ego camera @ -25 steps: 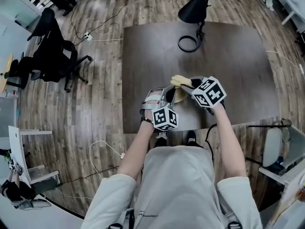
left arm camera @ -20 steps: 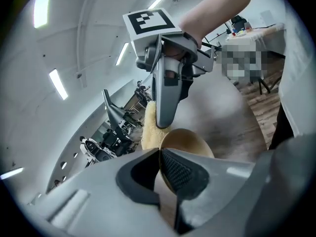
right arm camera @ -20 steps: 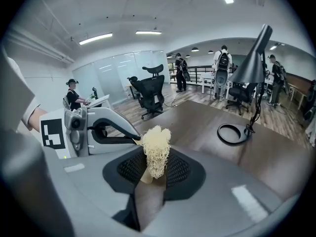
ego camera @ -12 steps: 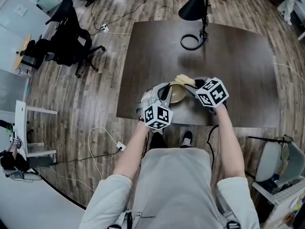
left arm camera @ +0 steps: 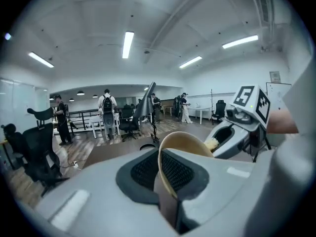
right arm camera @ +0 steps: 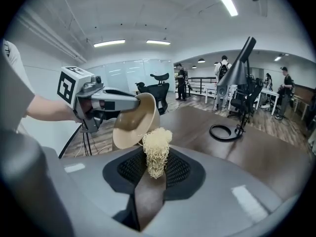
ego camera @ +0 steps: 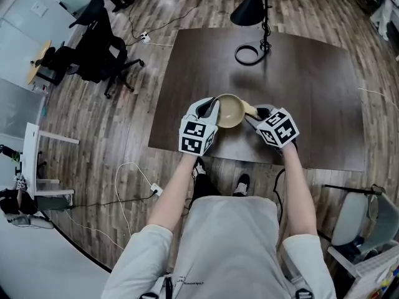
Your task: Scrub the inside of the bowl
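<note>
Here, left tongs (ego camera: 214,108) clamp the bowl (ego camera: 229,111) rim — right tongs (ego camera: 255,113) pinch the scrubber (right arm camera: 157,151) beside it.

At the near edge of the bench (ego camera: 312,104), the bowl (ego camera: 229,111) fills the gap between the left tool (ego camera: 212,108) and the right tool (ego camera: 255,113) with its scrubber (ego camera: 249,109). Beyond, the desk lamp (ego camera: 248,11) stands far-centre; open bench surface spreads right and left.

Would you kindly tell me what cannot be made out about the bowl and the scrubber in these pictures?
- Head view: the bowl interior is too small to show dirt.
- Left gripper view: the bowl is edge-on, its lower wall covered by the left gripper.
- Right gripper view: the scrubber has its lower end hidden inside the right gripper.
- Whether scrubber touches bowl: unclear in every view.
</note>
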Demonstrator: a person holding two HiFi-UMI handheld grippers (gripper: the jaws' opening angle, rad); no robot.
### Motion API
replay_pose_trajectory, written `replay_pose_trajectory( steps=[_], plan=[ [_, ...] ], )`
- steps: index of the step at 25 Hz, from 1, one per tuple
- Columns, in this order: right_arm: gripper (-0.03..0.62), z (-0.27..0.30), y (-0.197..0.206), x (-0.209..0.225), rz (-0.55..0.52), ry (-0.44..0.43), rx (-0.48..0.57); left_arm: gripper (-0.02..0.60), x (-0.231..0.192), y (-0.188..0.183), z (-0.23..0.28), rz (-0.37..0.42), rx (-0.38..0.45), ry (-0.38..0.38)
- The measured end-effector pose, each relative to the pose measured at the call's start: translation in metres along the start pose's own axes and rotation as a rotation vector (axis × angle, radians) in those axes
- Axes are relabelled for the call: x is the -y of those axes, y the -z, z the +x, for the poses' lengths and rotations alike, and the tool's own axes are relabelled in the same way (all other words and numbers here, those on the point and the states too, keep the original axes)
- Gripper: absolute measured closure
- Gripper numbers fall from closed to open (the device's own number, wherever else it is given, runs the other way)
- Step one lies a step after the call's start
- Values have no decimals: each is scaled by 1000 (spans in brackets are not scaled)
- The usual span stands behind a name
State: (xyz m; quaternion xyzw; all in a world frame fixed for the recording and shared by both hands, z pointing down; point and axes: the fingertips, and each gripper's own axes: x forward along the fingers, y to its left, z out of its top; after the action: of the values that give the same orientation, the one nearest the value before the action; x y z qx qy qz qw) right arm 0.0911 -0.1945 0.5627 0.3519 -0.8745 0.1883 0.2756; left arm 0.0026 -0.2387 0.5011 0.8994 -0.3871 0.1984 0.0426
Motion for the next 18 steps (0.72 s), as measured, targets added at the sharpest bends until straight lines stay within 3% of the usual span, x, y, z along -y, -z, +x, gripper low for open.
replay_pose_trajectory(
  steps=[3,7,11,18],
  plan=[
    [483,-8,-7,8,17,39,51,563,-4,-15,8,-86,13,-5],
    [482,-13,-7,9,30,69,77,566,-16,-21,17,-265,35,-40],
    [482,-11,-2,12,42,99,65,566,-13,-22,27,-319,34,-81],
    [484,-7,7,13,135,127,128,566,-8,-13,32,-521,83,-131]
  ],
)
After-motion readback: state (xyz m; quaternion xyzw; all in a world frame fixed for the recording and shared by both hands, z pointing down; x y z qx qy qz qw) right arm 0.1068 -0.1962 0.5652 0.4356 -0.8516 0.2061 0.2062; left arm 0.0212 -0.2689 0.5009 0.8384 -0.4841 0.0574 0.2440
